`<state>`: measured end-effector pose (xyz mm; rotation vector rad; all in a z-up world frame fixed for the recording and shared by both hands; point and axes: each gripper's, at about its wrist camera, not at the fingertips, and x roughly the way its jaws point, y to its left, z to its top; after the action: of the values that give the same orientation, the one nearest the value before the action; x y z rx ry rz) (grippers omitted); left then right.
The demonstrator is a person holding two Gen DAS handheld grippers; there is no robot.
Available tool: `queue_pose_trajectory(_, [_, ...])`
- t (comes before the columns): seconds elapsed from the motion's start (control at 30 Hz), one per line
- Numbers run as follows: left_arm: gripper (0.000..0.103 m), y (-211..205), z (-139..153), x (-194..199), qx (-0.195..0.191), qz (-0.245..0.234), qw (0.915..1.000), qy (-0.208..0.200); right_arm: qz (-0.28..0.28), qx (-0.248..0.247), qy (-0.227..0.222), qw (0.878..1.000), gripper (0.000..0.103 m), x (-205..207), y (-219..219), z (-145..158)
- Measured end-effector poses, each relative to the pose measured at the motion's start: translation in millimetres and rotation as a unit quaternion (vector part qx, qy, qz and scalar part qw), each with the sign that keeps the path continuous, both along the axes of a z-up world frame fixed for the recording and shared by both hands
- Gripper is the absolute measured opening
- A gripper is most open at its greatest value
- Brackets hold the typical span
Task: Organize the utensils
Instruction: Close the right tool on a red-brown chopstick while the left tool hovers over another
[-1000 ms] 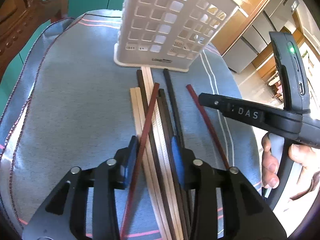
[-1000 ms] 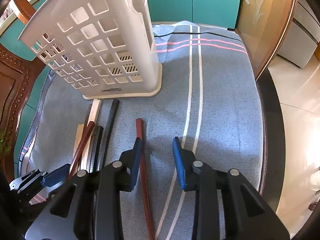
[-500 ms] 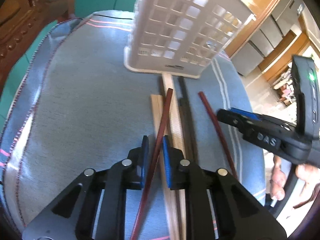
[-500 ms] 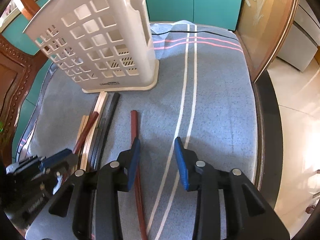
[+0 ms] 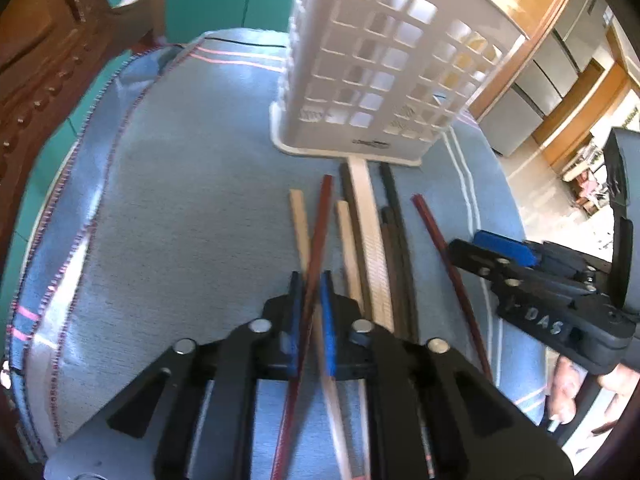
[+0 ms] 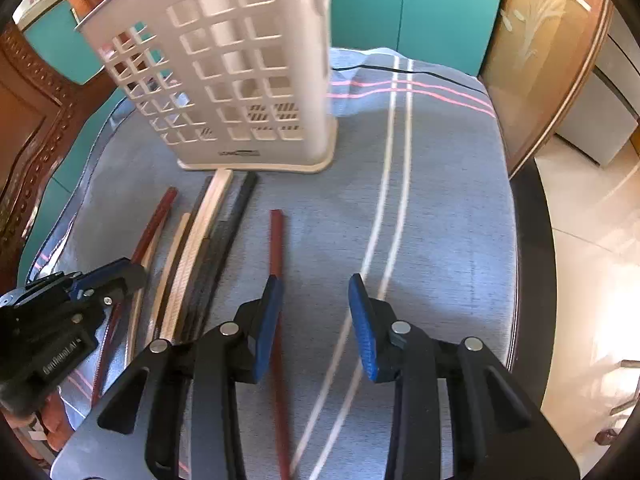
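Note:
Several chopsticks lie side by side on the blue cloth in front of a white perforated utensil basket (image 5: pixel 384 68), which also shows in the right wrist view (image 6: pixel 236 76). My left gripper (image 5: pixel 310 292) is shut on a red-brown chopstick (image 5: pixel 322 216), whose tip points toward the basket; it also shows in the right wrist view (image 6: pixel 158 220). A beige chopstick (image 5: pixel 300 224) crosses under it. My right gripper (image 6: pixel 314 300) is open, its left finger just over a second red-brown chopstick (image 6: pixel 276 240) that lies apart to the right (image 5: pixel 434 232).
Beige and black chopsticks (image 5: pixel 376 240) lie bundled between the two red ones. A carved wooden chair (image 5: pixel 44 60) stands at the left. The table's dark edge (image 6: pixel 536 264) and the floor drop off at the right. Striped cloth (image 6: pixel 436 184) lies right of the chopsticks.
My left gripper has closed from wide open onto the red-brown chopstick and shifted left. My right gripper has stayed open and moved slightly over the lone red chopstick.

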<state>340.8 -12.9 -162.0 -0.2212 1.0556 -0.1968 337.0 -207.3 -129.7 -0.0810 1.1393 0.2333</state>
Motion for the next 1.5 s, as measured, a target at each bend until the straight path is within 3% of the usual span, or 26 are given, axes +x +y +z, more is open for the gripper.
queue_pose_trajectory(0.17, [0.007, 2.4, -0.8, 3.5, -0.039, -0.006, 0.9992, 0.007, 0.014, -0.017, 0.001, 1.0, 0.035, -3.6, 13.9, -5.2])
queue_pose_trajectory(0.37, [0.007, 11.6, 3.3, 1.5, -0.041, -0.001, 0.9992, -0.001, 0.007, -0.019, -0.003, 1.0, 0.034, -5.2, 21.1, -4.9])
queue_pose_trajectory(0.43, [0.007, 20.6, 3.4, -9.1, -0.039, 0.001, 0.9992, -0.002, 0.005, -0.015, -0.004, 1.0, 0.012, -4.4, 21.3, -3.7])
queue_pose_trajectory(0.5, [0.007, 22.8, 4.5, -11.2, -0.037, 0.004, 0.9993, -0.002, 0.008, -0.016, -0.005, 1.0, 0.007, -3.7, 22.2, -2.4])
queue_pose_trajectory(0.83, [0.007, 35.7, 9.8, -21.9, -0.028, 0.001, 0.9996, -0.005, -0.013, -0.004, -0.007, 1.0, 0.007, 5.7, 17.0, 3.0])
queue_pose_trajectory(1.2, [0.007, 20.1, 2.3, -16.2, 0.03, 0.014, 0.9995, -0.002, -0.014, -0.006, -0.006, 1.0, 0.007, 6.6, 12.3, 2.7])
queue_pose_trajectory(1.5, [0.009, 17.1, 3.7, -14.8, 0.051, 0.021, 0.9985, -0.007, -0.011, -0.012, -0.005, 1.0, 0.009, 3.9, 17.9, -1.8])
